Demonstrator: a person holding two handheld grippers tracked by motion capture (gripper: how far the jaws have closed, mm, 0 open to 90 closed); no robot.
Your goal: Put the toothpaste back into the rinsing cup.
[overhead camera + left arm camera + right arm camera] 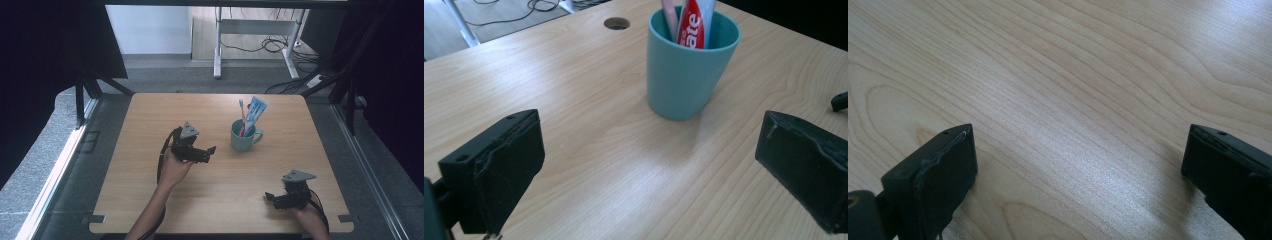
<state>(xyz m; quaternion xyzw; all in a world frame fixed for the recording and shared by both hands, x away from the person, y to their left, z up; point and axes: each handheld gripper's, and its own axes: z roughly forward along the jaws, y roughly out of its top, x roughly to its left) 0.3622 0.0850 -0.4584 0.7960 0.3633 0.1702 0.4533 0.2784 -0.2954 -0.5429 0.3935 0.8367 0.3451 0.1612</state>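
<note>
**Teal cup near centre, both tools released**

Wooden table (pixel 150 200). Teal handled cup (pixel 243 136), upright, slightly right of centre, holding toothpaste tube (pixel 256 112) and toothbrush (pixel 242 112). Left tool (pixel 210 152) at cup's 8 o'clock, gaping, empty. Right tool (pixel 270 197) at 5 o'clock, spread wide.

Light wood table (pixel 150 200) on grey carpet floor (pixel 40 165). White desk frame (pixel 218 55) at 12 o'clock, cables (pixel 272 45) tangled beneath. Black curtains (pixel 45 60) at 9 and 3 o'clock. White wall (pixel 150 30) behind.
</note>
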